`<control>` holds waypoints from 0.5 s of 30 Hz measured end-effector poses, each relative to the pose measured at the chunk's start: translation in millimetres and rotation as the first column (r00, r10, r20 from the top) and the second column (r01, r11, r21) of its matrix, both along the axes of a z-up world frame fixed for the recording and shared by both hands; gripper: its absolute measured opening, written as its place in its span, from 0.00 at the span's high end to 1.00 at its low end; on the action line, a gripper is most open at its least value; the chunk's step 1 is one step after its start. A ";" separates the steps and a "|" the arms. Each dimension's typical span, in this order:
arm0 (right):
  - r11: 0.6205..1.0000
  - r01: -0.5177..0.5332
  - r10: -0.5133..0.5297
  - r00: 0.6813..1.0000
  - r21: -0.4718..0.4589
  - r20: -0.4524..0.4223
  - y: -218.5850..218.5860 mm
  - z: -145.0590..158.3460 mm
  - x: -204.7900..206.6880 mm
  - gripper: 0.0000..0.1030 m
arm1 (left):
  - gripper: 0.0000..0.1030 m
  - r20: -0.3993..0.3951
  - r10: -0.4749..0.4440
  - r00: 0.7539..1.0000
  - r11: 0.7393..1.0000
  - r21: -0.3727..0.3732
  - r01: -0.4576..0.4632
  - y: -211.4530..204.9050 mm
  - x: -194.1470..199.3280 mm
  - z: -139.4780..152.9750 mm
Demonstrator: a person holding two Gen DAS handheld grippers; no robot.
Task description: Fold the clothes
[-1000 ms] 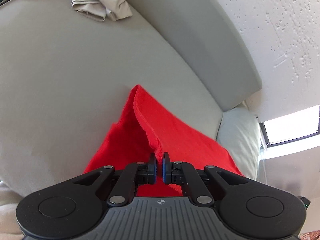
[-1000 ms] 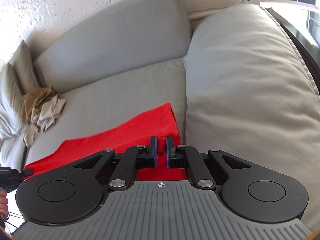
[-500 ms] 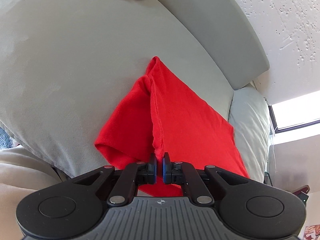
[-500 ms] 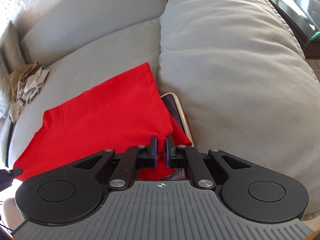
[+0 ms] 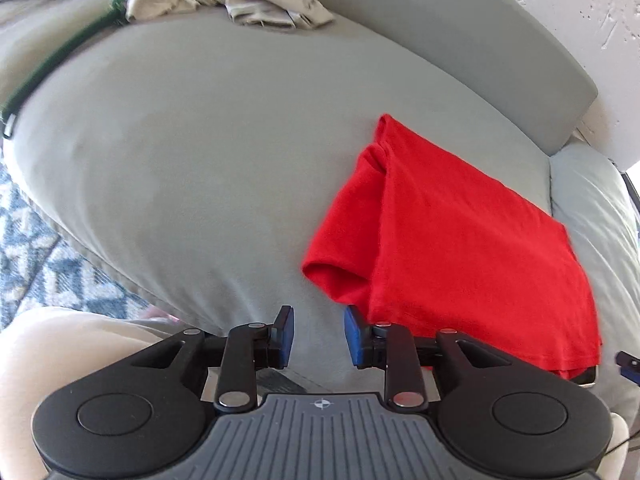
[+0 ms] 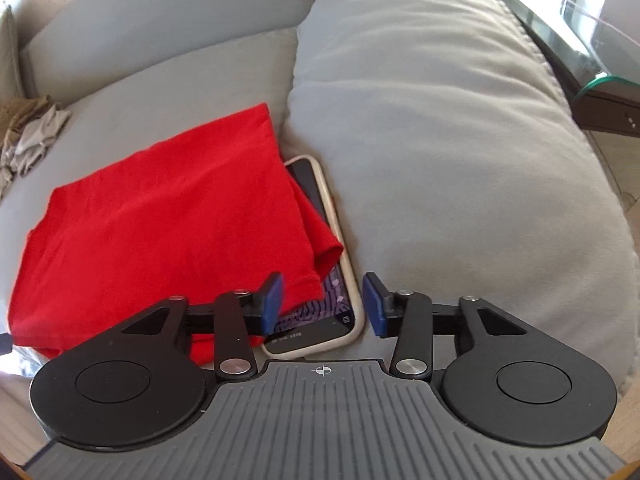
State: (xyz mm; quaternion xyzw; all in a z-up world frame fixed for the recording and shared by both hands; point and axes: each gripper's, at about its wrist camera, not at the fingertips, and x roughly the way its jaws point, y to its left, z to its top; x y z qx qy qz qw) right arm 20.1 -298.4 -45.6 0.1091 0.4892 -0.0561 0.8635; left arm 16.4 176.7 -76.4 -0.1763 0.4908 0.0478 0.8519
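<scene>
Lying folded: red shirt (image 6: 160, 216) on sofa (image 6: 440, 120).

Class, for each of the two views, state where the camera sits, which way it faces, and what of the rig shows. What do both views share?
Left wrist: on the left gripper, facing the sofa seat; open jaws show.
Right wrist: on the right gripper, facing a phone and cushion; open jaws show.
Shared: the folded red shirt and crumpled beige clothes.
</scene>
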 end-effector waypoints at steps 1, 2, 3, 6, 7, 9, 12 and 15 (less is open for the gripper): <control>1.000 0.010 -0.011 1.000 0.008 0.021 -3.0 6.6 -6.1 0.46 | 0.73 0.030 0.010 1.000 1.000 0.017 -0.010 -1.0 -3.3 4.9; 1.000 0.021 -0.021 0.999 0.017 0.041 -5.9 13.1 -12.1 0.39 | 0.72 0.063 0.013 0.998 1.000 0.024 -0.014 -3.7 -5.0 9.0; 0.998 0.033 -0.036 0.998 0.051 0.055 -9.1 17.3 -15.6 0.34 | 0.71 0.096 0.015 0.995 0.999 0.030 -0.018 -6.3 -6.7 13.1; 0.981 0.078 -0.099 0.989 0.175 0.113 -17.1 26.1 -24.9 0.26 | 0.68 0.194 0.022 0.981 0.998 0.049 -0.032 -14.3 -12.0 25.3; 0.968 0.088 -0.122 0.983 0.234 0.134 -18.5 24.4 -26.4 0.26 | 0.67 0.218 0.019 0.976 0.999 0.041 -0.028 -18.1 -11.7 25.9; 0.932 0.098 -0.159 0.976 0.350 0.151 -18.1 14.3 -27.5 0.24 | 0.66 0.240 0.020 0.971 1.000 -0.008 -0.019 -24.5 -6.0 17.9; 0.860 0.082 -0.160 0.981 0.503 0.113 -9.0 -12.0 -23.1 0.25 | 0.66 0.233 0.046 0.971 0.997 -0.072 -0.030 -24.3 1.9 3.9; 0.812 0.015 -0.085 0.992 0.583 0.093 13.4 -35.9 -16.3 0.31 | 0.65 0.233 0.042 0.972 0.993 -0.113 -0.016 -24.2 5.6 -3.1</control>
